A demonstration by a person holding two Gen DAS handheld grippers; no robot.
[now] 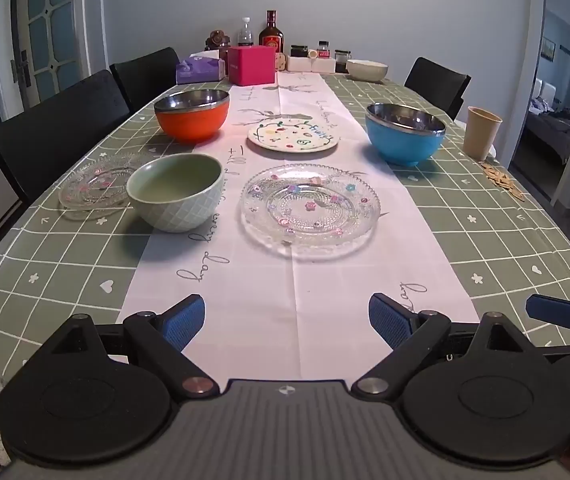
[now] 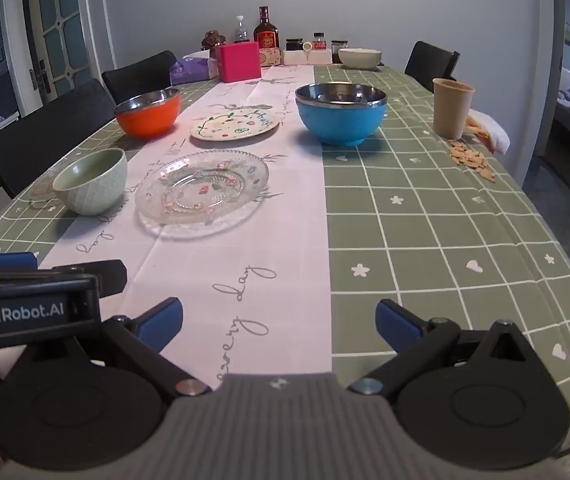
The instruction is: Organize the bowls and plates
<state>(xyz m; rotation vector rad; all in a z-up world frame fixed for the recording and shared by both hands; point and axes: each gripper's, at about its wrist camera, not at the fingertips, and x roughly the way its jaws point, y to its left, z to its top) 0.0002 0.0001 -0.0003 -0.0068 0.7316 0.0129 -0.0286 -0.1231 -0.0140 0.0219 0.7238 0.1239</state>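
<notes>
**Glass first, and nothing gripped yet**

Glass is the nearest ware: a clear plate (image 1: 311, 208) lies dead ahead of the left tongs (image 1: 287, 322) on the pale runner (image 1: 285, 300), and ahead-left of the right tongs (image 2: 279, 324). Just left of it sits a green bowl (image 1: 177, 192), whose far side touches or overlaps a second glass plate (image 1: 95, 186); which, I cannot tell. Farther out stand an orange bowl (image 1: 193, 114) to the left, a painted plate (image 1: 293, 134) in the middle and a blue bowl (image 1: 405, 134) to the right. A white bowl (image 1: 367, 70) waits at the far end among bottles and boxes.

Both tongs hover at the near edge, spread wide, tilted down and holding nothing. The sorting looks not yet begun.

Risks, as I judge them: the glass plates lie flat and thin, so a finger driven under a rim could snag and drag the runner, shifting everything on it. Glass may slip from the pads if pinched only at the beaded edge. Lifting the green bowl carelessly could knock the plate beside it. A tan cup (image 2: 453, 106) and spilled crackers (image 2: 471, 158) stand ahead-right of the right tongs, well within the sweep of a reach for the blue bowl.
</notes>
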